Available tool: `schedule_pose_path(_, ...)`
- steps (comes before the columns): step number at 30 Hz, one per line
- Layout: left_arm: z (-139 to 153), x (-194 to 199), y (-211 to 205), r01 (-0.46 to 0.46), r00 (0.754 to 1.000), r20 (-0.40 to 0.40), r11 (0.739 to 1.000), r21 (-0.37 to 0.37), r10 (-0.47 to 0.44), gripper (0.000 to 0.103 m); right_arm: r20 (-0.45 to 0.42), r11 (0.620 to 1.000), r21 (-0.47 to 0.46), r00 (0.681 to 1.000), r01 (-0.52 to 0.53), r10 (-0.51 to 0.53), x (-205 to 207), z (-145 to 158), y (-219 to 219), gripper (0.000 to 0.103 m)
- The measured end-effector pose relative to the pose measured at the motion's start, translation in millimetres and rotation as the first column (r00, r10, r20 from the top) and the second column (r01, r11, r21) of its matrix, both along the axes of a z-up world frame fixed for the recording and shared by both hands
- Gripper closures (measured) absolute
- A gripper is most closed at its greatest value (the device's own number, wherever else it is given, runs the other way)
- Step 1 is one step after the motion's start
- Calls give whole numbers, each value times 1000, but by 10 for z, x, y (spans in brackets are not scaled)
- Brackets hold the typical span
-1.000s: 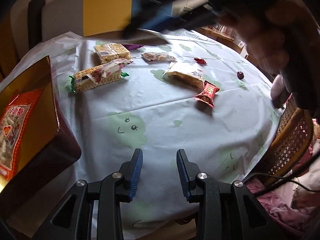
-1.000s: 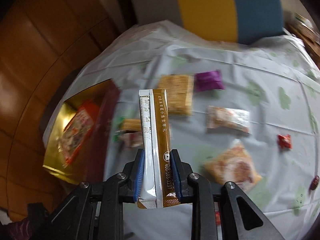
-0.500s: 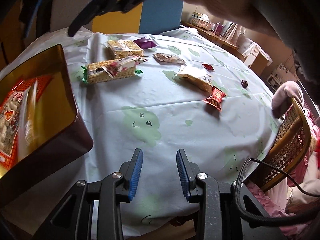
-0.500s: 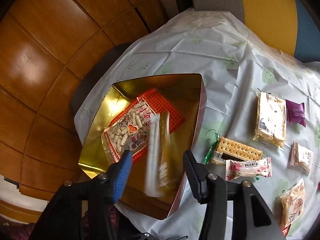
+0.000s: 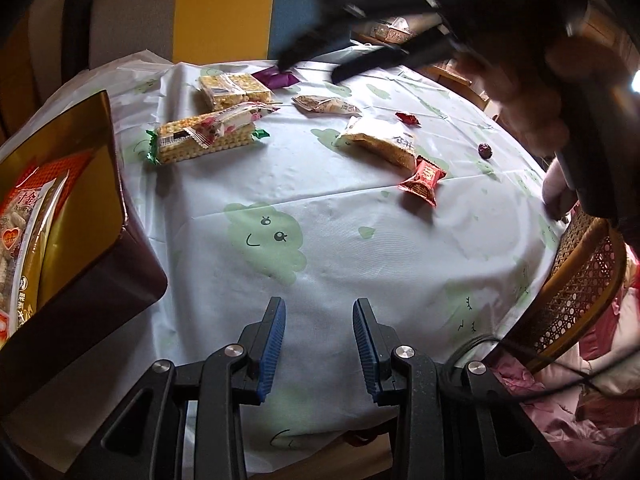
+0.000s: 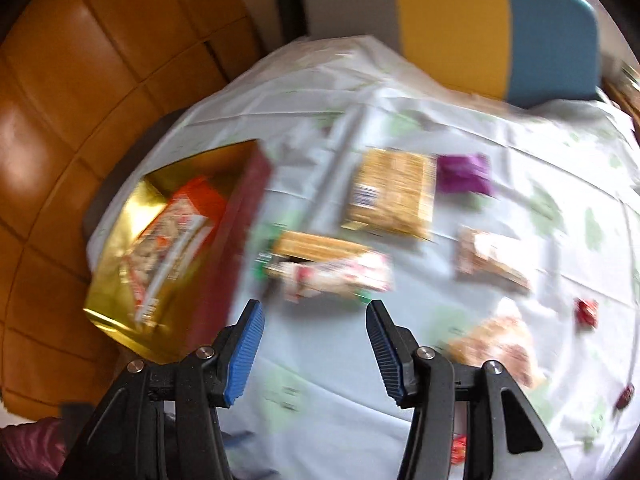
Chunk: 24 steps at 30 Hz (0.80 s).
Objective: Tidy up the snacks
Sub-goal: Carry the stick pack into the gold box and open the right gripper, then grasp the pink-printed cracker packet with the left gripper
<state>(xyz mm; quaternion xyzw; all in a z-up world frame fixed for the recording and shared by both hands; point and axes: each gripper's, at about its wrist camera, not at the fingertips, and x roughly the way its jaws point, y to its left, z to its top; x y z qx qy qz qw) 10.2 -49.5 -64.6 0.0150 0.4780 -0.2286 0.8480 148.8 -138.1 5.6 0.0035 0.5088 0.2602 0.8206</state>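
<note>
Loose snacks [image 5: 206, 136] — gold box [image 5: 108, 152] beside

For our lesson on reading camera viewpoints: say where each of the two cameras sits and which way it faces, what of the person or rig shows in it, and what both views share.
Left wrist: sits on the left hand-held gripper, looking down across the tablecloth at scattered snacks; its open blue jaws show, plus the person's hand holding the other gripper.
Right wrist: sits on the right hand-held gripper, angled down at the table, blurred; its open, empty jaws show.
Shared: the gold box, the purple packet, the green-ended cracker pack.
</note>
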Motion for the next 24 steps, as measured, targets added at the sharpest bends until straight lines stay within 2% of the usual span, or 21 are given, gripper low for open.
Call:
schedule_pose_path(4, -9, 11, 4, -1, 1000, 0, 1000, -3, 1, 67, -2, 995, -66, 998, 68, -69, 13, -120, -429, 49)
schedule_pose_path(10, -20, 26, -11, 1, 1000, 0, 1000, 4, -1, 66, 28, 964, -213, 987, 161, -159, 21, -356, -961, 49)
schedule_pose_path(15, -9, 35, -40, 7, 1000, 7, 1000, 24, -7, 66, -3, 942, -218, 965, 255, -262, 108, -507, -1267, 49)
schedule_pose_path(18, 7, 58, -68, 5, 1000, 8, 999, 37, -5, 66, -21, 946, -181, 960, 271, -279, 137, -497, -1311, 49)
schedule_pose_path(24, 141, 98, -113, 18, 999, 27, 1000, 23, -19, 66, -44, 944, -181, 957, 275, -287, 177, -540, -1329, 49)
